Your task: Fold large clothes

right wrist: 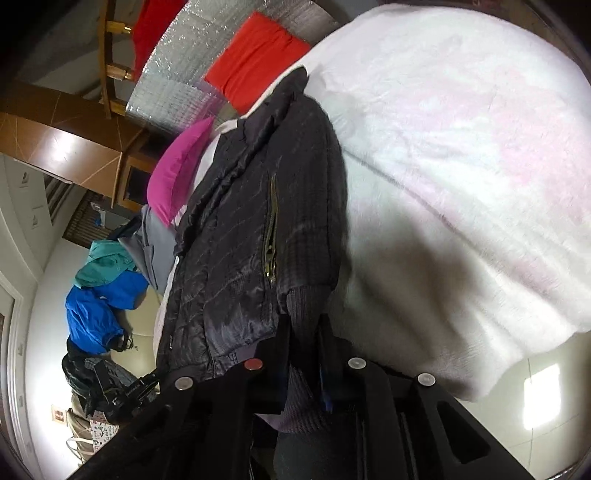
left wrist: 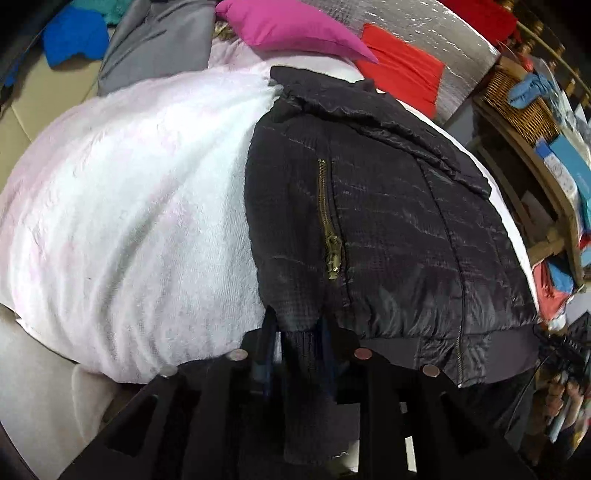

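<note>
A black quilted jacket [left wrist: 388, 221] with a brass pocket zip [left wrist: 327, 218] lies flat on a white fleece blanket [left wrist: 129, 203]. Its collar points away from me. My left gripper [left wrist: 300, 332] is shut on a ribbed knit cuff at the jacket's near left corner, and the knit runs down between the fingers. The right wrist view shows the jacket [right wrist: 240, 240] on the blanket [right wrist: 461, 166] from the other side. There my right gripper [right wrist: 304, 328] is shut on a ribbed cuff at the near edge, beside the zip [right wrist: 271, 236].
A magenta pillow [left wrist: 291, 26], a red cloth [left wrist: 402, 74] and a grey garment [left wrist: 159, 48] lie beyond the collar. Blue and teal clothes [right wrist: 99, 310] sit on the floor. A wooden shelf with a wicker basket [left wrist: 524, 103] stands at the right.
</note>
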### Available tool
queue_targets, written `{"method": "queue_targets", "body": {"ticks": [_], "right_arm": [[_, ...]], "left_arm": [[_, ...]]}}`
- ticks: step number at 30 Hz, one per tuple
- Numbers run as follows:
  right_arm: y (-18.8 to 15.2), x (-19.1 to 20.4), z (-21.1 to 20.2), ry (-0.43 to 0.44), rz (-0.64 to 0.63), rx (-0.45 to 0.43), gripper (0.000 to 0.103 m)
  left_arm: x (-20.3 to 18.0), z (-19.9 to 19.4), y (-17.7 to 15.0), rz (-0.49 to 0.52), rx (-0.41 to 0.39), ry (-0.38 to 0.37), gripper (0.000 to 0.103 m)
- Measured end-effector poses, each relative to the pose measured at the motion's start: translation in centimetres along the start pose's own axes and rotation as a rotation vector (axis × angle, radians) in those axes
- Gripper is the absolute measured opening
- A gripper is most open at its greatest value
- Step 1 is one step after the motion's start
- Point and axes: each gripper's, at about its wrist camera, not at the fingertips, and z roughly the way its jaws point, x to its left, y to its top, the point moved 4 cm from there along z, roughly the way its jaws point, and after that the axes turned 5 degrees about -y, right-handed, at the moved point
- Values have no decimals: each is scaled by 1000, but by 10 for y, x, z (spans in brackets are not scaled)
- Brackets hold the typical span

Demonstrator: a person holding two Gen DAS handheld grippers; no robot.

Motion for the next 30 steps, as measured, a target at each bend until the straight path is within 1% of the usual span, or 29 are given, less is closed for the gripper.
{"method": "queue_targets", "body": {"ticks": [1,2,3,4,5,6,7,8,9,10,11,13,18,22,27,30], "right_arm": [[4,1,-1,-8,-6,-10,40],[6,0,-2,-12,-14,-9,47],[8,2,3,-18,-31,1,59],[9,3,8,-27,-43,16,61],[8,3,16,-43,-50,41,61],[7,5,25,-43,-52,69,60],[4,9,32,-28,-66,91,43],[2,12,36,-31,-82,104,28],[-1,17,40,-53,-102,112,21],[-3,20,42,-65,-115,115,16],[-4,23,43,-69,-122,121,15],[-3,28,40,-61,-131,123,13],[-2,42,15,18,-133,96,11],[-11,55,-1,63,-152,86,11],[-29,47,-26,140,-102,70,11],[-40,42,-41,166,-85,66,11]], "left_arm": [[1,2,3,-16,-7,-5,38],[-1,5,5,-17,-15,-11,49],[-3,7,3,-15,-16,-7,52],[-5,12,3,-8,-6,-3,52],[-7,16,2,4,5,5,53],[-10,23,5,18,6,21,53],[-13,25,4,30,1,32,52],[-15,27,3,35,-1,36,50],[-15,28,3,44,-3,50,41],[-13,27,4,58,-3,83,18],[-11,28,4,64,1,92,18],[-6,22,5,63,-5,75,16],[-5,-12,6,63,-82,33,15],[-8,-37,4,72,-124,10,15],[-2,-56,-13,49,-124,-32,15],[3,-65,-22,41,-125,-45,15]]}}
